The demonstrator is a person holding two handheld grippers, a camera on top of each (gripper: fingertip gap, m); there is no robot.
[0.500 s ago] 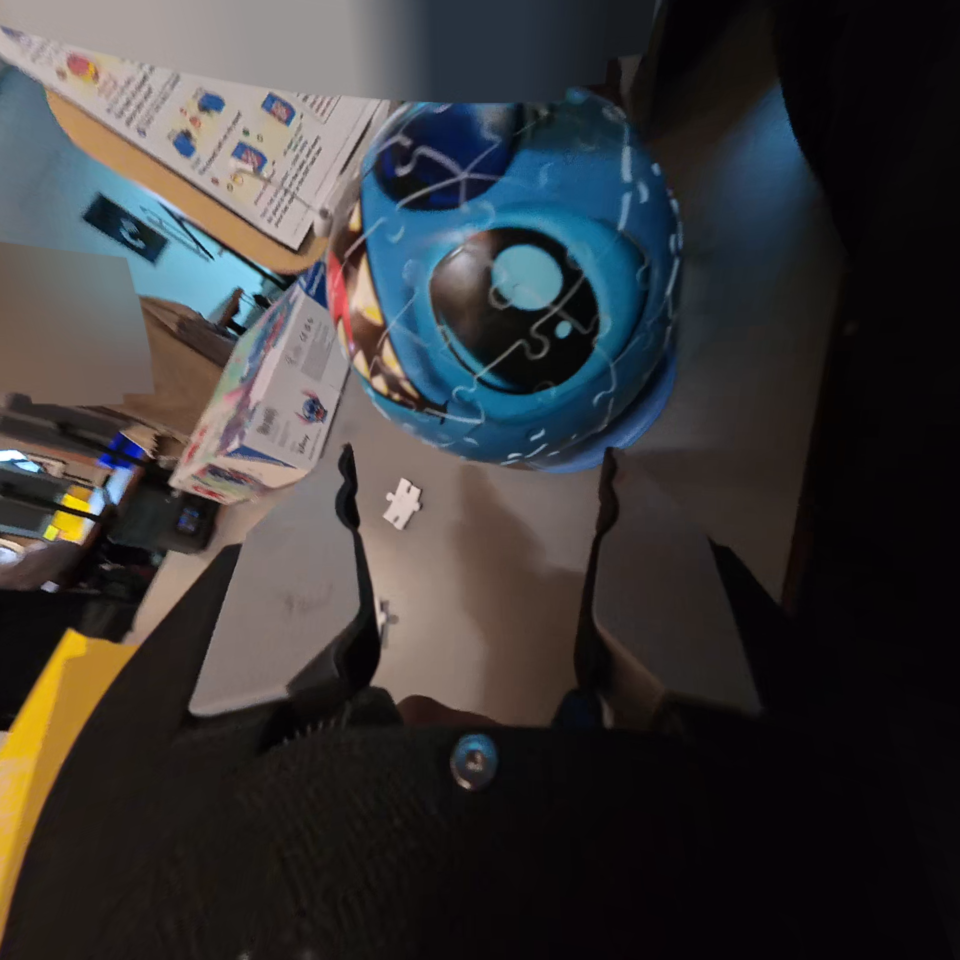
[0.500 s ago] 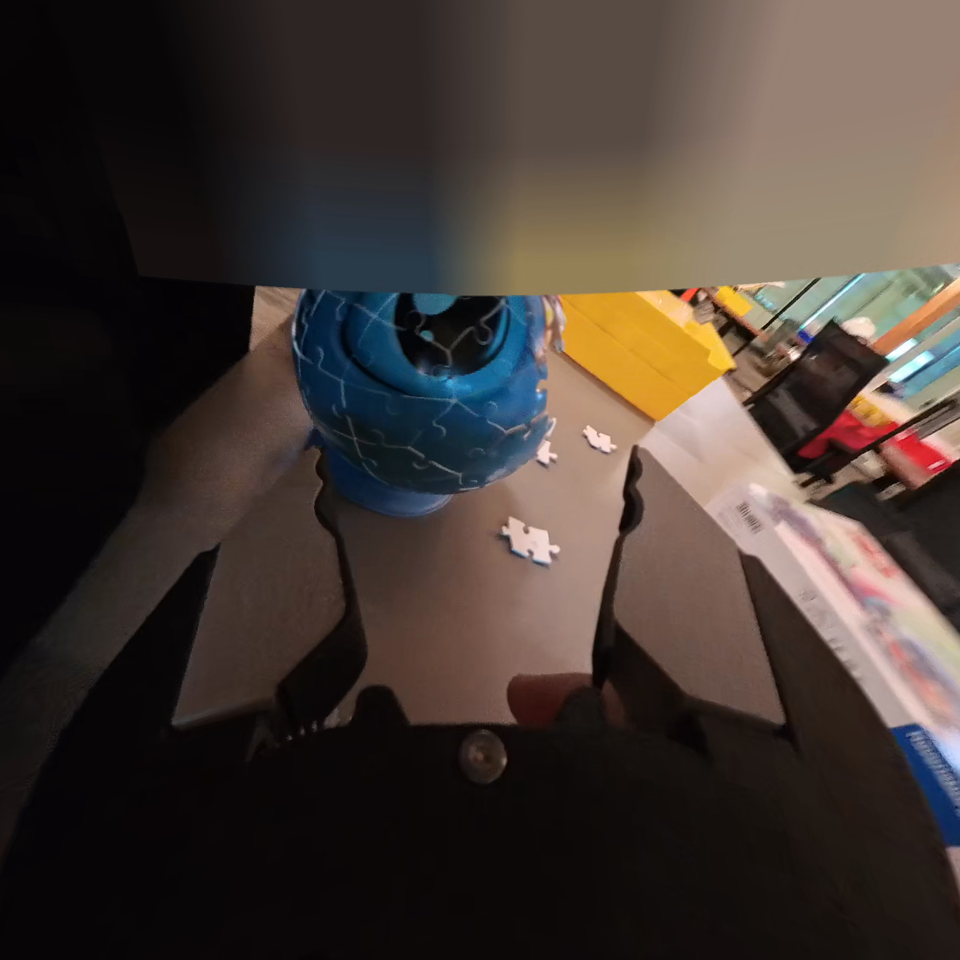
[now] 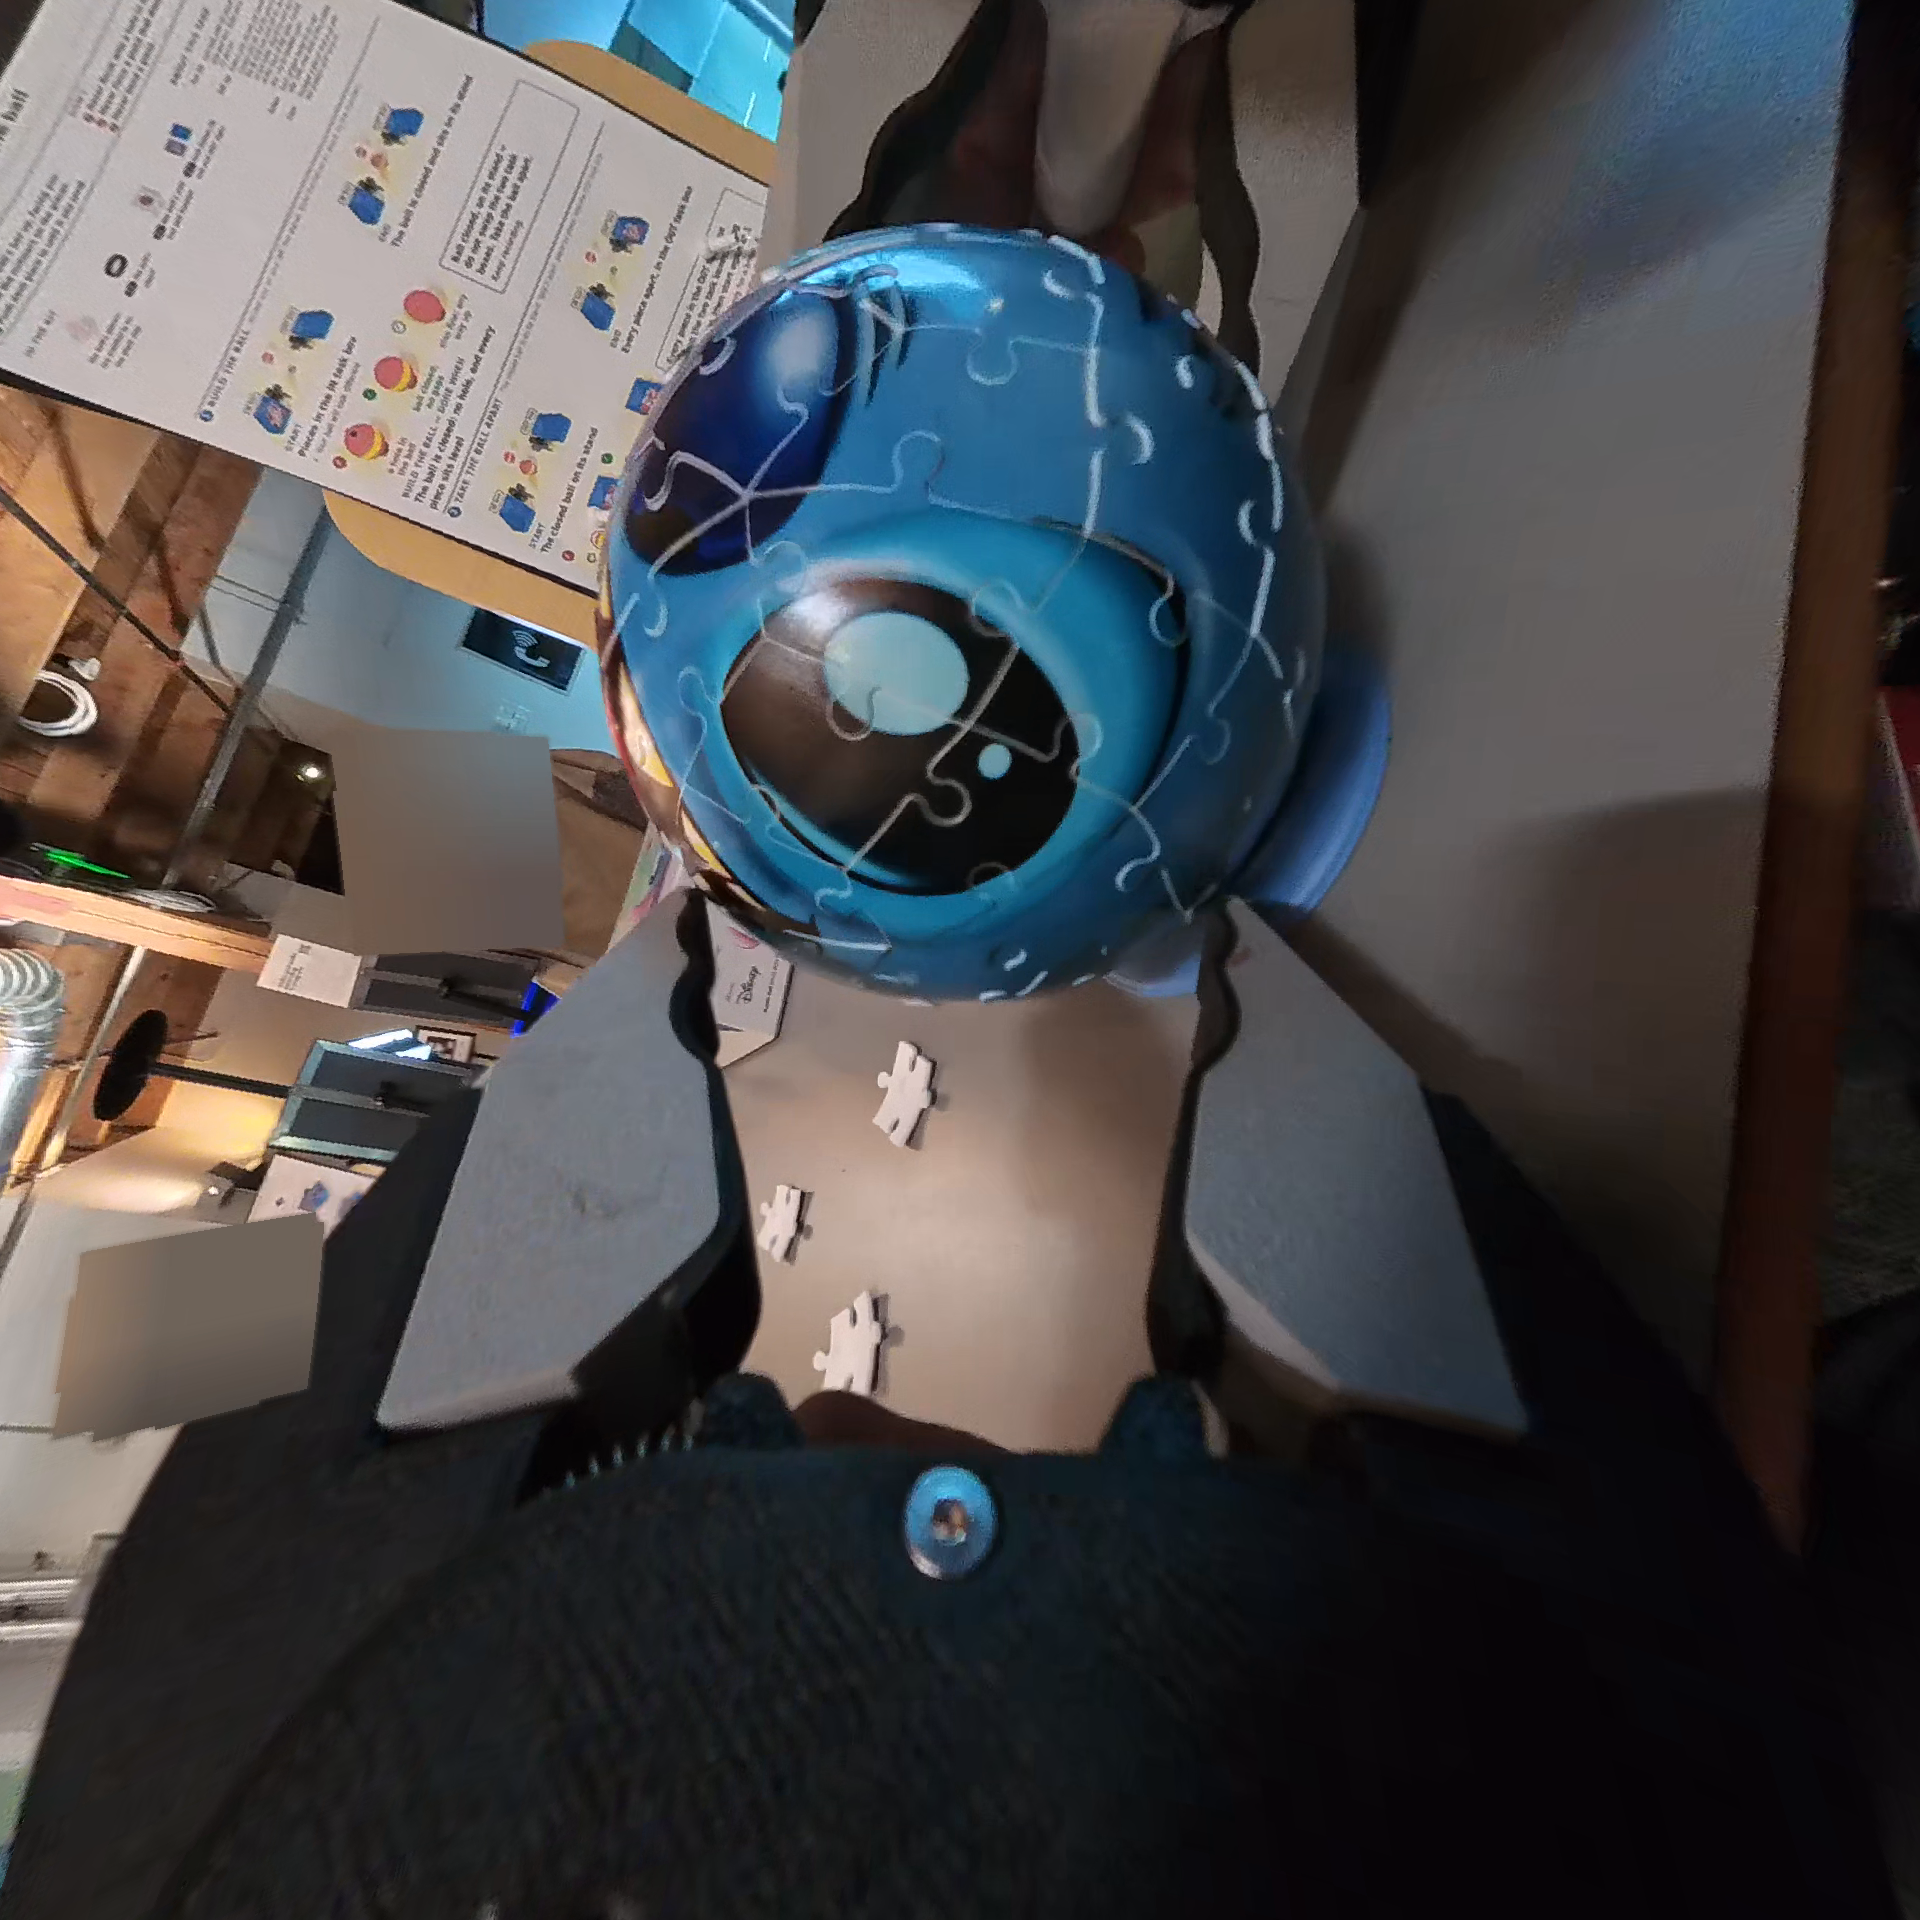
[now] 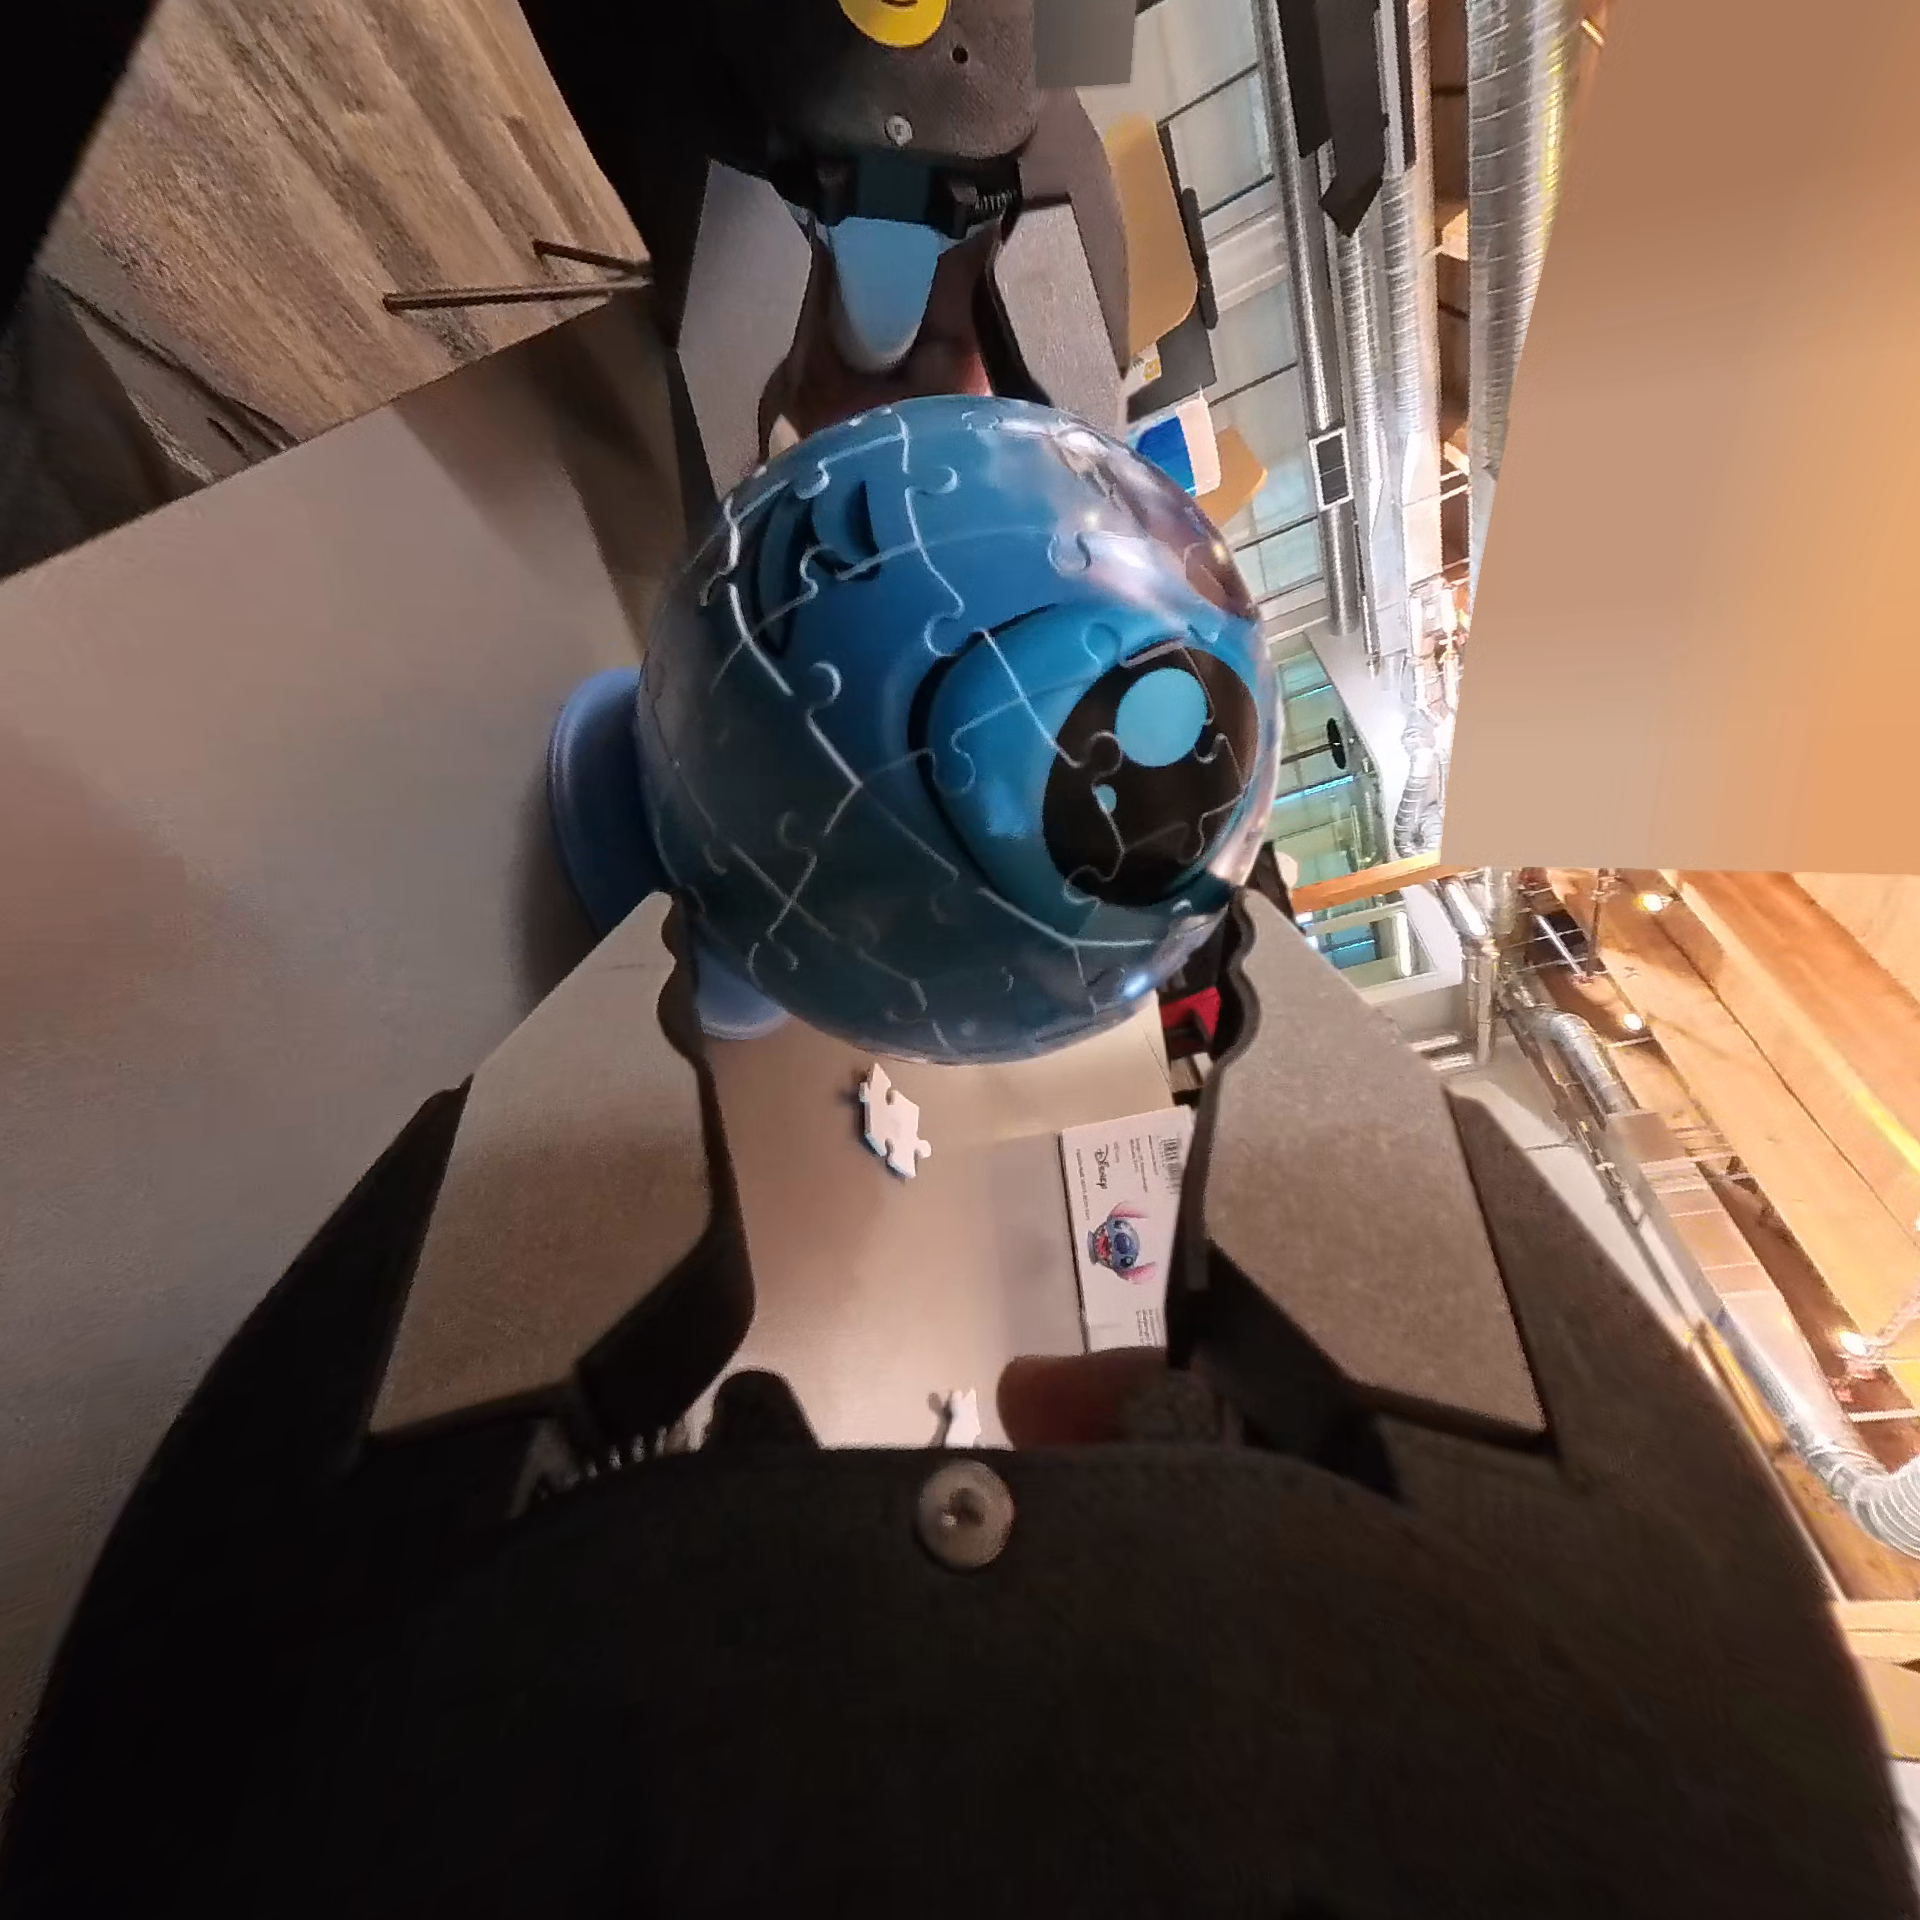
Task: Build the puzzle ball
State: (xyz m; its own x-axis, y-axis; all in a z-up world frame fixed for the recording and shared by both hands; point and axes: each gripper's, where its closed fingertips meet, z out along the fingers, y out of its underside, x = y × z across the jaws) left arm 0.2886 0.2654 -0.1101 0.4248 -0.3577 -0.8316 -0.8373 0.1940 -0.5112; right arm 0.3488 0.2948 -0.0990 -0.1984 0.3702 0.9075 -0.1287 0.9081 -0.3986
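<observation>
Puzzle ball point(image 3: 956, 644) on stand point(image 3: 1340, 790); loose pieces point(image 3: 904, 1093) beside.

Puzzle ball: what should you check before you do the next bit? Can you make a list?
1. Puzzle ball sits on its blue stand: ok.
2. Left gripper open, holding nothing: ok.
3. Right gripper open, holding nothing: ok.
4. Loose pieces lying on the table to pick up: ok.
5. Ball fully closed: not ok, pieces are left over.
6. Where the gap is: cannot tell.

Instruction sheet point(image 3: 343, 260) cut off top-left
</observation>
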